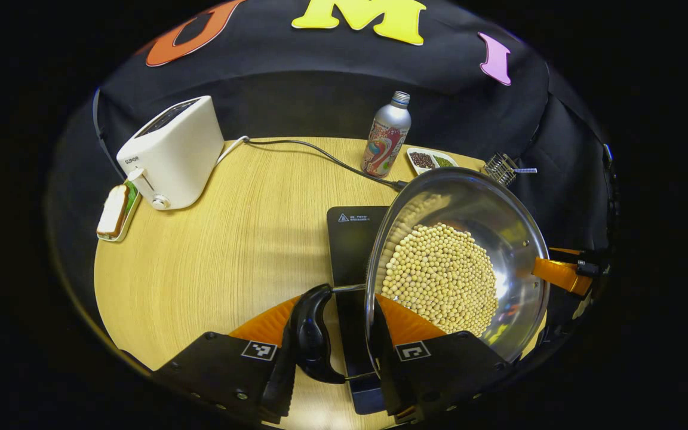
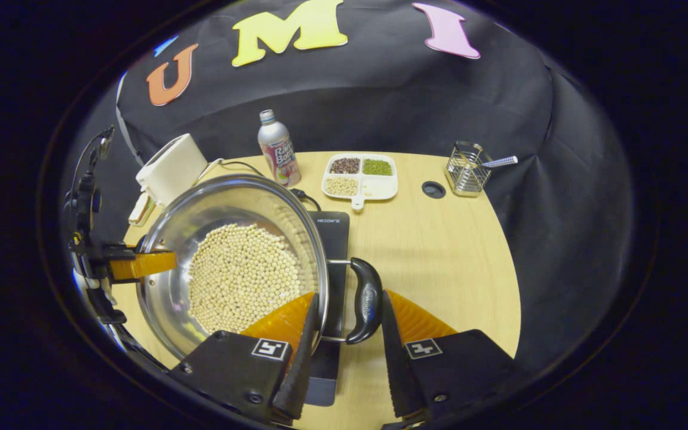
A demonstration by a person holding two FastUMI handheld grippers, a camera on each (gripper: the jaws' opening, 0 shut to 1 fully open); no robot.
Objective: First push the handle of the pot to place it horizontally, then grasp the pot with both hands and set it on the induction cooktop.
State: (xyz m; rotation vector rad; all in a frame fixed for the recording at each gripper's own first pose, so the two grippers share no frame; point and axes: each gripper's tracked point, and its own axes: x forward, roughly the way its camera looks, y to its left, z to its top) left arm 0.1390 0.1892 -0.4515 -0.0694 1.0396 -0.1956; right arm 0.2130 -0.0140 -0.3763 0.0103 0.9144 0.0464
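Observation:
A steel pot (image 1: 499,221) (image 2: 200,215) full of soybeans (image 1: 439,275) (image 2: 239,275) sits over the black induction cooktop (image 1: 350,239) (image 2: 333,230); whether it rests on it or hangs just above, I cannot tell. My left gripper (image 1: 338,304) is shut on one black pot handle (image 1: 311,334), with one finger inside the rim and the other outside the handle. My right gripper (image 2: 350,295) grips the opposite handle (image 2: 368,298) the same way. Each gripper shows across the pot in the other's view: the right gripper (image 1: 559,272), the left gripper (image 2: 141,264).
On the round wooden table (image 1: 230,239) stand a white toaster (image 1: 171,149) (image 2: 171,167), bread on a small plate (image 1: 114,212), a metal bottle (image 1: 386,134) (image 2: 278,149), a divided dish of beans (image 2: 359,176) and a wire basket (image 2: 466,170). A cable (image 1: 320,155) runs to the cooktop.

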